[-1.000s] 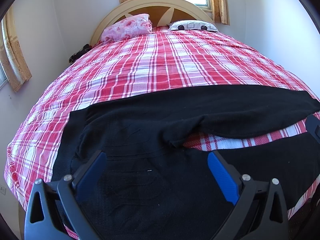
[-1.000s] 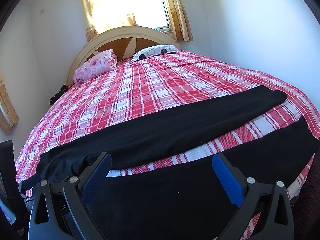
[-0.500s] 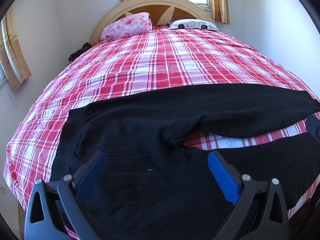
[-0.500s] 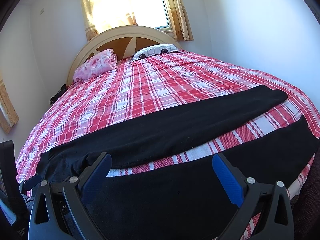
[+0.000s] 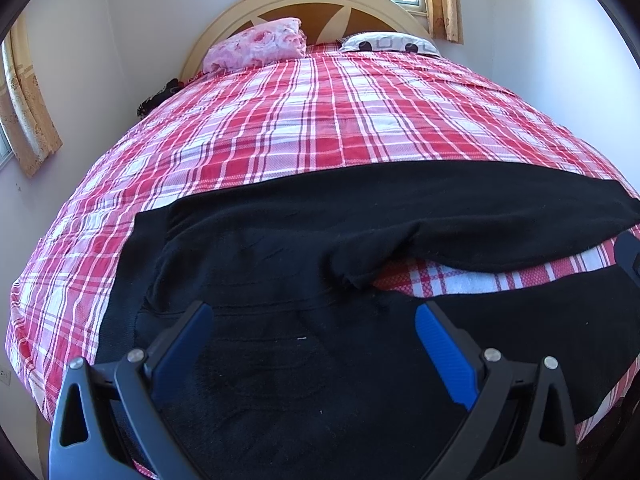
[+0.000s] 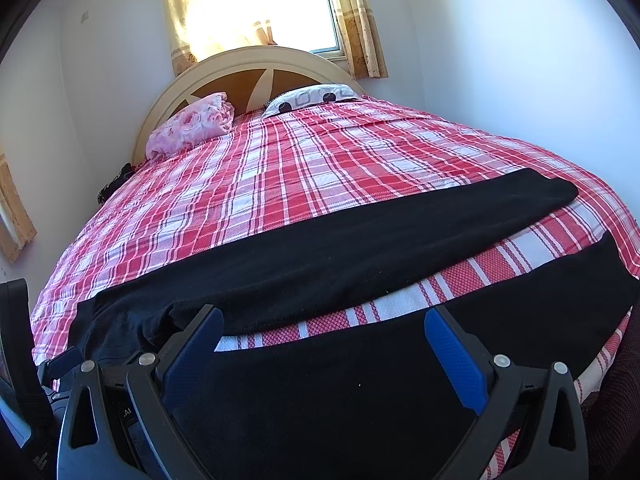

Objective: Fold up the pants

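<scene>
Left wrist view shows the black knit pants (image 5: 280, 272) spread flat across the near end of the red-and-white plaid bedspread (image 5: 320, 120), waistband toward the left edge of that bedspread and both legs running off to the right. A strip of plaid shows between the two legs, so they lie apart, not yet stacked. The left gripper (image 5: 314, 336) hovers over the seat area with its blue-padded jaws spread wide and nothing between them.

Right wrist view shows the right gripper (image 6: 324, 340) above the nearer leg, jaws likewise released and empty; the farther leg stretches toward the right side of the bedspread, its cuff lying flat. A small part of the left tool appears at the left edge of this view.

Compared with a second ago almost nothing has changed: the pants lie in the same shape and both tools have only drifted slightly, the left one seeing a little more of the bedspread's left edge. By my reading, folding has not begun; this looks like a pause to line up. The likely first step is gripping one leg at waistband and cuff and laying it over the other.

At the far end of the bedspread sit a pink floral pillow (image 5: 256, 46) and a white patterned pillow (image 5: 390, 42).
</scene>
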A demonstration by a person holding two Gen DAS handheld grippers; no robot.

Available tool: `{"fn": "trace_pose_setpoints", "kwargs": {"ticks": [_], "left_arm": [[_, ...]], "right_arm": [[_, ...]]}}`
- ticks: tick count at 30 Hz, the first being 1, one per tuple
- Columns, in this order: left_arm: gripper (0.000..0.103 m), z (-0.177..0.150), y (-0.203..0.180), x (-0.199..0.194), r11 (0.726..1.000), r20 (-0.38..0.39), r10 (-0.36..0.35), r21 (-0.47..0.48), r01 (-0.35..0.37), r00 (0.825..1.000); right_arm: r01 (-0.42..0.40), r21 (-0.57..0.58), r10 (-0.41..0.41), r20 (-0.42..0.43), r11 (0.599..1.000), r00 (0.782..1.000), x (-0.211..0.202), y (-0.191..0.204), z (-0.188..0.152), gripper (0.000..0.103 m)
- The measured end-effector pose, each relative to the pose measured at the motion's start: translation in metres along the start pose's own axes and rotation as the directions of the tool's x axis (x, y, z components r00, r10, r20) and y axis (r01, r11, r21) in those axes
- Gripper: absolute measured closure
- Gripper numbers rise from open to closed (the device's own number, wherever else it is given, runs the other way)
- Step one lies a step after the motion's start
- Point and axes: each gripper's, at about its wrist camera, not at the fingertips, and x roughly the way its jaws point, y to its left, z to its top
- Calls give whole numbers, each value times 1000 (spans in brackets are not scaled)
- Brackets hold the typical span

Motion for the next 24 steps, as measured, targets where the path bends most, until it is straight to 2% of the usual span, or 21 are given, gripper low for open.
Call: {"fn": "trace_pose_setpoints", "kwargs": {"ticks": [7, 9, 13, 15, 17, 19, 20, 23, 24], "left_arm": [[0, 0, 12, 7, 1000, -5, 12, 28, -11, 1000], [0, 0, 28, 10, 998, -3, 56, 23, -56, 998], [0, -1, 67, 16, 989, -14, 144, -32, -144, 989], [0, -1, 86, 20, 984, -27, 162, -68, -164, 986], [0, 0, 105, 23, 977, -39, 184, -104, -187, 982], [0, 0, 114, 26, 971, -40, 202, -121, -205, 979], [0, 0, 118, 28, 970, -41, 204, -126, -207, 978], [0, -2, 122, 34, 978, -55, 165, -121, -171, 985], [0, -2, 123, 36, 981, -60, 150, -115, -156, 987]], "right_arm": [[-23, -34, 23, -17, 999, 1000, 9, 5, 2, 1], [-57, -81, 54, -33, 995, 998, 15, 11, 7, 1], [-174, -200, 161, -79, 964, 984, 30, 35, 24, 1], [-265, -253, 241, -120, 930, 963, 44, 54, 33, 2], [-357, -306, 320, -167, 883, 933, 64, 80, 44, 10], [-430, -349, 369, -231, 832, 900, 85, 110, 52, 37], [-469, -362, 389, -274, 806, 880, 100, 128, 57, 41], [-572, -373, 436, -390, 731, 811, 145, 176, 68, 43], [-578, -382, 434, -402, 721, 806, 153, 186, 69, 43]]}}
